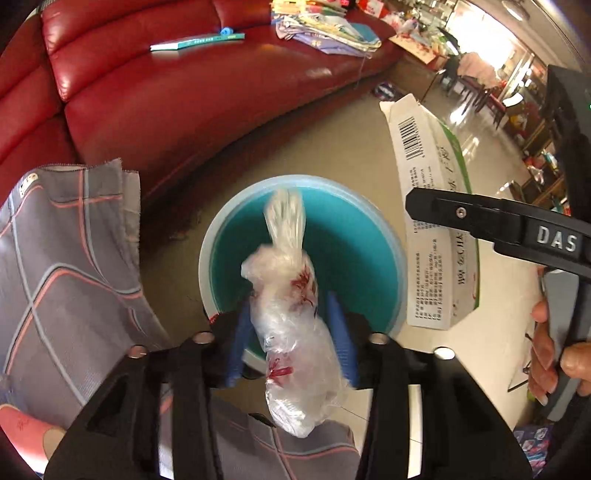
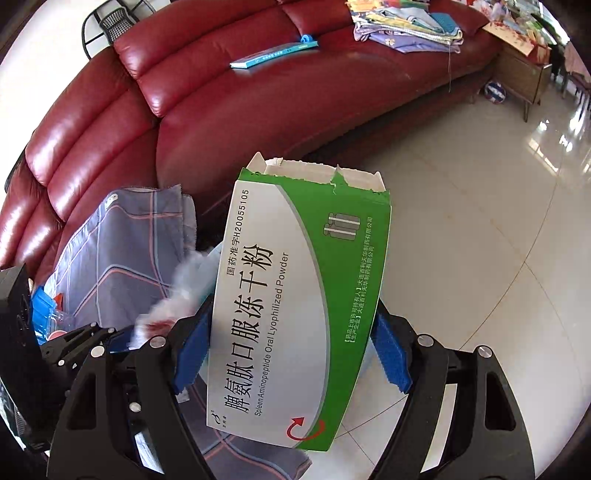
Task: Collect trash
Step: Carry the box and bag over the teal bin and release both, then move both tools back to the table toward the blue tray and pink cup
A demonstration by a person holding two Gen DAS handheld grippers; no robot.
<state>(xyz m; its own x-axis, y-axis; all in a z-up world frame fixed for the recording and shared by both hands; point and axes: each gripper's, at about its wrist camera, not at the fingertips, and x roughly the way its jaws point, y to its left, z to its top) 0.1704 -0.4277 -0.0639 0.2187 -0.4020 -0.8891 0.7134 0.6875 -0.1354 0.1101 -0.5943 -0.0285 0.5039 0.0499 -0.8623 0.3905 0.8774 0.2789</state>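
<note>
A knotted clear plastic bag with red print hangs between the blue pads of my left gripper, right above a teal bin with a pale rim. The jaws stand open and the bag looks loose, its top blurred. My right gripper is shut on a torn green and white medicine box, one pad on each long side. In the left wrist view this box hovers beside the bin's right rim. The right wrist view shows the bag only as a blur at the left.
A red leather sofa curves behind the bin, with a teal book and a pile of cloth on it. A grey plaid cloth lies left of the bin. Shiny floor tiles stretch to the right.
</note>
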